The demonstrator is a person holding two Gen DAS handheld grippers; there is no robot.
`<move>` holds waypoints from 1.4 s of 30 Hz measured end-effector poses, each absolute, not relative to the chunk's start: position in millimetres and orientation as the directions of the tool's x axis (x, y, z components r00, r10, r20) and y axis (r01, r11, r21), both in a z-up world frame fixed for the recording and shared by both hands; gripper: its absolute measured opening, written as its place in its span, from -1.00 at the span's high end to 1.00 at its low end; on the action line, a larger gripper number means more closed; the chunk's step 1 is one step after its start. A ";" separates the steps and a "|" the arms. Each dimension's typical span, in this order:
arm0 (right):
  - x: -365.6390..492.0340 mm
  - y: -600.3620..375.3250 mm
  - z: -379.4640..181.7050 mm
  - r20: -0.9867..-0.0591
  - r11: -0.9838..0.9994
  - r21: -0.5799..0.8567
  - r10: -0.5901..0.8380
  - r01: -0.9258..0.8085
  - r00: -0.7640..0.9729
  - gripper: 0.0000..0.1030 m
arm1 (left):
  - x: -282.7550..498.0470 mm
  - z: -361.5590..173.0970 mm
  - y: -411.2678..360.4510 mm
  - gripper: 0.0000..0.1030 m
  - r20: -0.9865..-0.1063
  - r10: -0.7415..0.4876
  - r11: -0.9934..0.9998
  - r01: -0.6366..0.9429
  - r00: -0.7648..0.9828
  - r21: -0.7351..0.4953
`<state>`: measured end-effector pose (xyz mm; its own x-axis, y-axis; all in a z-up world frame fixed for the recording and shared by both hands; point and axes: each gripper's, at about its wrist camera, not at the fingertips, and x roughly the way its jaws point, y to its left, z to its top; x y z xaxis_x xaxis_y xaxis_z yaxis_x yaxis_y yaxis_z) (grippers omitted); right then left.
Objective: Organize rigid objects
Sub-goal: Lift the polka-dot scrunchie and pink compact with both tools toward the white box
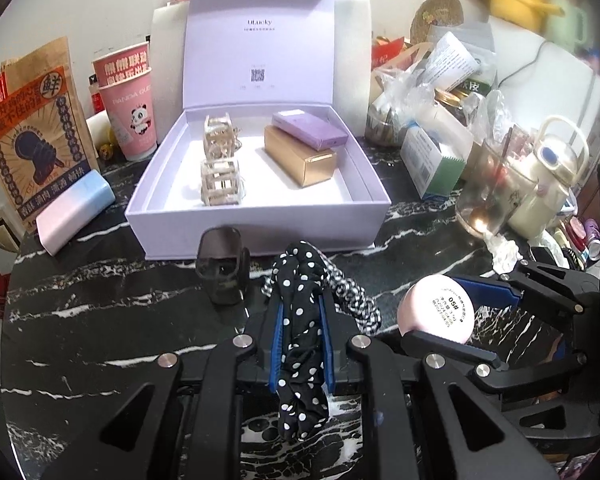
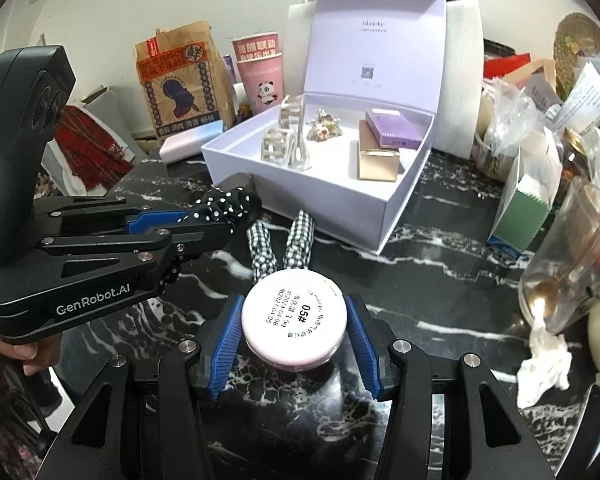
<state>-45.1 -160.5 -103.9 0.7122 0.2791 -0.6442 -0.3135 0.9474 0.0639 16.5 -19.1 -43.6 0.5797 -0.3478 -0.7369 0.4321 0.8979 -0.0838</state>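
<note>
My left gripper is shut on a black scrunchie with white dots, held above the dark marble table; it shows from the side in the right wrist view. My right gripper is shut on a round pink compact, label side up, also seen in the left wrist view. A black-and-white checked scrunchie lies on the table between them. Behind it stands an open lilac box holding clear hair claws, a gold carton and a purple carton.
A dark hair claw stands by the box's front edge. A pastel power bank, a paper bag and pink cups crowd the left. On the right are a glass jar, a cream kettle, a green-white carton and a crumpled tissue.
</note>
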 end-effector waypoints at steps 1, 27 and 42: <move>-45.1 -160.2 -101.5 -0.641 0.948 0.061 0.278 -0.314 0.715 0.01 | 17.5 -40.8 -19.3 0.69 -0.734 -0.347 0.898 0.431 0.583 -0.082; -7.9 -162.8 -44.0 -0.576 0.948 -0.029 0.242 -0.316 0.780 0.01 | 57.7 17.7 -24.7 0.69 -0.638 -0.351 0.903 0.428 0.686 -0.037; 47.0 -172.1 -23.8 -0.551 0.953 -0.057 0.219 -0.298 0.805 0.01 | 115.0 27.2 -29.0 0.69 -0.609 -0.360 0.903 0.428 0.706 -0.037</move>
<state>47.0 -172.1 -23.8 0.8055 0.2187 -0.5507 -0.2978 0.9529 -0.0572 115.0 -29.0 27.2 0.7063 -0.3602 -0.6094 0.4283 0.9029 -0.0373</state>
